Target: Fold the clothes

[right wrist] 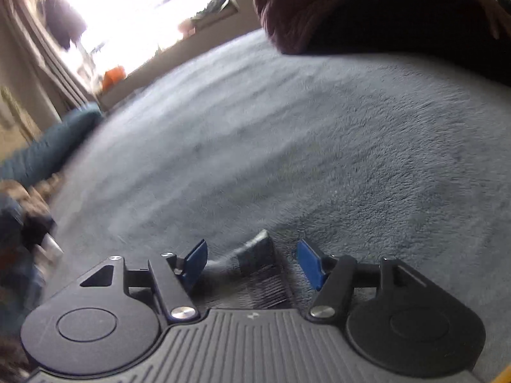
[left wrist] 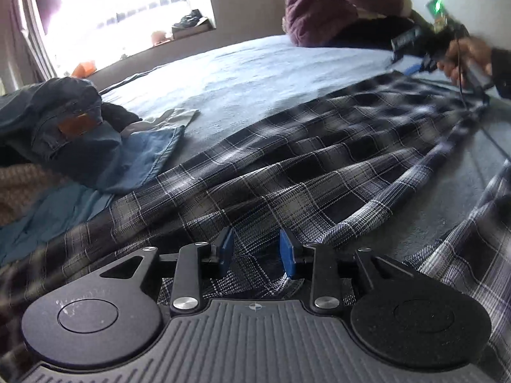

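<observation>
Two hand-held grippers hang low over a plaid shirt (left wrist: 287, 166) spread on a grey-blue blanket (left wrist: 255, 73).

The left gripper (left wrist: 255, 252) tilts down over the shirt's near edge, its blue pads narrowly parted and clear of the cloth. The right gripper (right wrist: 252, 265), gripped by a hand (left wrist: 463, 60) at the shirt's far right end, stands wide, a corner of plaid lying loose between its fingers. Jeans (left wrist: 64, 127) are heaped at left below a bright window (left wrist: 127, 6); a seated person (left wrist: 335, 6) is at the far side.
</observation>
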`<act>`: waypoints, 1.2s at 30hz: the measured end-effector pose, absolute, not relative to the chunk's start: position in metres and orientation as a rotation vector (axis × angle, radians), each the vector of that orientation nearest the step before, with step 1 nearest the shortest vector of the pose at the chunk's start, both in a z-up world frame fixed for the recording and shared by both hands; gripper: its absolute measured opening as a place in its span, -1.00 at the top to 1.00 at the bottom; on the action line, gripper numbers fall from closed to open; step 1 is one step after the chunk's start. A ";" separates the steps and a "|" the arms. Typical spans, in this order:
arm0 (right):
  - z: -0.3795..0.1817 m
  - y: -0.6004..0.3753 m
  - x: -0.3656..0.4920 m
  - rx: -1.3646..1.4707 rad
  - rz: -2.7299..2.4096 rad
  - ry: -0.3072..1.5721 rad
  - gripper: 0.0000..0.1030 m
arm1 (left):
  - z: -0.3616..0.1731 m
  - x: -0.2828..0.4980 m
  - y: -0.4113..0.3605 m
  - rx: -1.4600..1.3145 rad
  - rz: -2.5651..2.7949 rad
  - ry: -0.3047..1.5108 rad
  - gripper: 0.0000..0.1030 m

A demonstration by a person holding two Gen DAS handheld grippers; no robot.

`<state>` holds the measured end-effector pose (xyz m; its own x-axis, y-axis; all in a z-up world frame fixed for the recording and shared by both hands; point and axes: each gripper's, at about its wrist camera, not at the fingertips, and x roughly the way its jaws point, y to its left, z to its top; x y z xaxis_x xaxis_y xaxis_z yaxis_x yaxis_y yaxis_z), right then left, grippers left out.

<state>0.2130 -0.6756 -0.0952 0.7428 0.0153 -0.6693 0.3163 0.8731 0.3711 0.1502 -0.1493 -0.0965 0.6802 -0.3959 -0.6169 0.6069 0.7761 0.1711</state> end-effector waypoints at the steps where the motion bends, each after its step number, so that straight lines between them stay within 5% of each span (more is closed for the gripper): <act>1: -0.095 -0.673 0.213 0.470 -0.160 0.719 -0.26 | -0.097 0.151 -0.149 0.367 -0.572 0.595 0.39; 3: -0.095 -0.669 0.214 0.428 -0.136 0.715 0.26 | -0.098 0.151 -0.148 0.342 -0.560 0.598 0.39; 4: -0.092 -0.667 0.213 0.410 -0.131 0.708 0.84 | -0.097 0.151 -0.147 0.332 -0.556 0.599 0.39; 5: -0.089 -0.664 0.212 0.392 -0.126 0.702 0.90 | -0.096 0.150 -0.146 0.324 -0.552 0.599 0.39; 16: -0.104 -0.669 0.232 0.354 -0.253 0.653 0.91 | -0.096 0.146 -0.145 0.330 -0.531 0.588 0.39; 21: -0.084 -0.683 0.208 0.424 -0.392 0.540 0.56 | -0.091 0.141 -0.144 0.347 -0.531 0.575 0.39; 24: -0.050 -0.674 0.189 0.382 -0.351 0.480 0.56 | -0.083 0.133 -0.138 0.333 -0.531 0.573 0.39; 36: 0.008 -0.311 0.230 -0.014 0.544 0.651 0.55 | -0.060 0.124 -0.033 0.112 -0.313 0.630 0.39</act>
<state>0.2304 -0.3111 0.0081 0.6608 0.4770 -0.5795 -0.4857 0.8604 0.1544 0.1243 -0.0325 -0.0602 0.7628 -0.2530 -0.5951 0.3205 0.9472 0.0080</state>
